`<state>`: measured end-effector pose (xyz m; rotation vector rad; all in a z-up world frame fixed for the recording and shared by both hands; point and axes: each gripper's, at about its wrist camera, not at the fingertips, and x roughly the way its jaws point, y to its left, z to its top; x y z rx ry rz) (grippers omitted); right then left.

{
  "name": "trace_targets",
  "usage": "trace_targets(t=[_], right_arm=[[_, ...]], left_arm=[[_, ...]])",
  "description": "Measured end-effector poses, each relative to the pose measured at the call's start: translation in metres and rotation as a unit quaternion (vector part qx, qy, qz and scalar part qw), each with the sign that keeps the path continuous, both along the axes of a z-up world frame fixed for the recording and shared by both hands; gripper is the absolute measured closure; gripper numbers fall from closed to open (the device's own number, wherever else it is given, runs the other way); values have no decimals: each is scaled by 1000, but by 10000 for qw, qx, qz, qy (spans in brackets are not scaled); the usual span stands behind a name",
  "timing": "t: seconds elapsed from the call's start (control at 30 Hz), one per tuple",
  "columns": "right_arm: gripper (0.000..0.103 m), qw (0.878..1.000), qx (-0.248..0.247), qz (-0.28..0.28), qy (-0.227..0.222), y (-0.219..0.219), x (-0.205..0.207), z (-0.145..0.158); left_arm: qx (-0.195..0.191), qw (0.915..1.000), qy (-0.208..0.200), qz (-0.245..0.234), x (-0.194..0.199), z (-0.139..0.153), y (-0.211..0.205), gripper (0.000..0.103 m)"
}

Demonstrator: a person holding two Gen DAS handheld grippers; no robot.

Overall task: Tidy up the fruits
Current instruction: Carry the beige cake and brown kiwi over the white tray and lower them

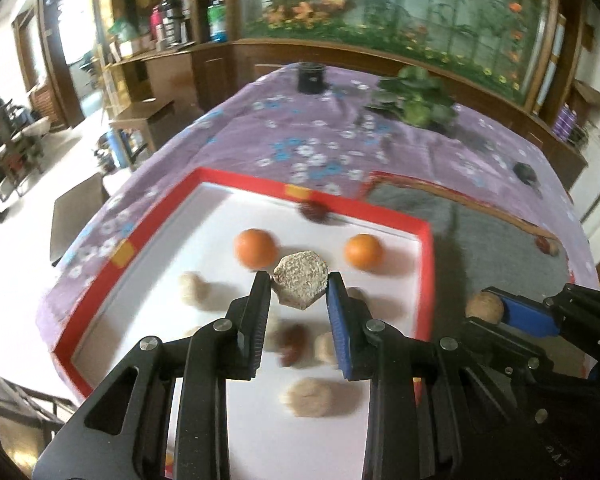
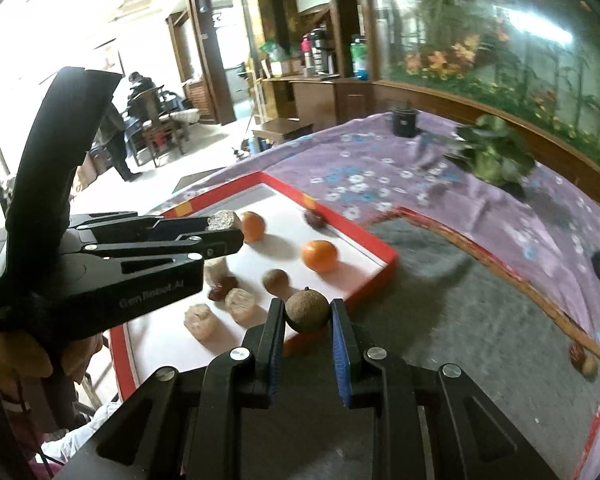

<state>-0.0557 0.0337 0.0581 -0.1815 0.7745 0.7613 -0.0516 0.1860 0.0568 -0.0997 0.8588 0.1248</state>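
Observation:
My left gripper [image 1: 299, 280] is shut on a tan hexagonal grainy piece [image 1: 300, 278], held above the red-rimmed white tray [image 1: 240, 186]. My right gripper [image 2: 305, 312] is shut on a small round brown fruit [image 2: 307, 309], over the tray's near right corner. In the tray lie two oranges [image 1: 256, 249] [image 1: 363, 252], a dark red fruit [image 1: 316, 212], several pale round fruits [image 1: 306, 396] and a red date [image 1: 292, 342]. The right gripper with its brown fruit [image 1: 485, 308] also shows at the right of the left wrist view. The left gripper [image 2: 226, 229] shows in the right wrist view.
A grey mat [image 2: 460, 320] in a wooden-edged tray lies right of the red tray, with two small fruits [image 2: 584, 360] at its far edge. A potted plant [image 1: 416, 98] and a black jar [image 1: 311, 76] stand further back on the purple floral cloth [image 1: 260, 136]. A person [image 2: 120, 140] stands in the room behind.

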Motion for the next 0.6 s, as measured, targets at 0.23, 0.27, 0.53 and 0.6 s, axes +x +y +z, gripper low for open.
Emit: trace_targets(t=[0.23,0.27,0.53,0.6], right_arm=[[82,9995,-165,252,85,34,8,-9],[82,9995,-162,261,108,38,11,-10],[82,9984,-370,393,189,72,40,-22],[82,9978,-426,449,248,80,46,-28]], left_arm=[[-255,9986,119,444,-2,-10,44,75],[-279,9983,128,502,-2,-11,49,75],[-373,9963,287,724,2,-24,73,75],[-400,9958,327,758,5,-27,76,75]])
